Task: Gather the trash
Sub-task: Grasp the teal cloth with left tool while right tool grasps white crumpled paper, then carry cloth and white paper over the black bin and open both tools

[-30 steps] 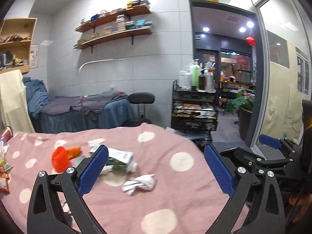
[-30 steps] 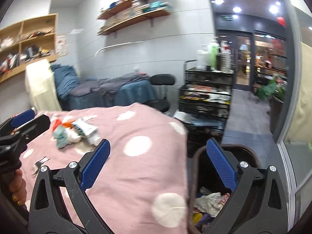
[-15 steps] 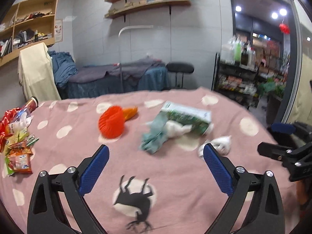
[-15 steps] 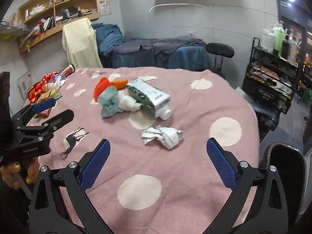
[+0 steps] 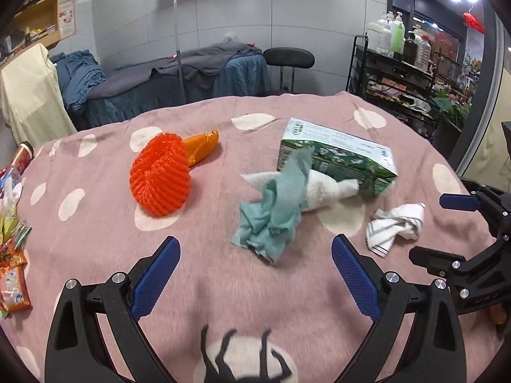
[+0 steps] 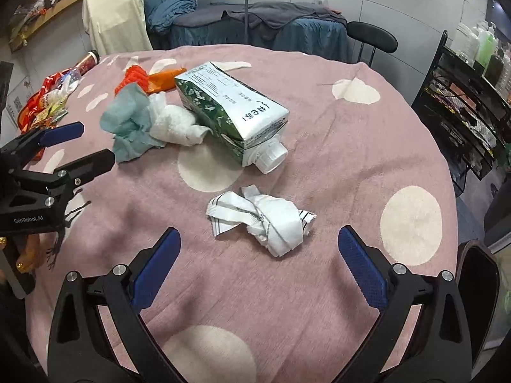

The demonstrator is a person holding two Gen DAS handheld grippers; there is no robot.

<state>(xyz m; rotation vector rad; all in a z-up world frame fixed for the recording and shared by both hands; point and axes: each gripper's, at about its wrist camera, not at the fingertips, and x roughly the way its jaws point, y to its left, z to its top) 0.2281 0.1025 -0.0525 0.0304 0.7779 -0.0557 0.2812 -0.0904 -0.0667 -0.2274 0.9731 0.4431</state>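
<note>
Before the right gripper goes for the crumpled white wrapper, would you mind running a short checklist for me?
1. Right gripper open and empty: ok, jaws spread wide.
2. Crumpled white wrapper lined up between the fingers: ok, it lies just ahead of the gap.
3. Wrapper free of other trash: ok, it lies apart from the carton and the tissues.
4. Left gripper out of the way: ok, open and empty, off to the left facing the teal cloth.
5. Bin ready at the table's right edge: cannot tell, only its dark rim shows.
</note>
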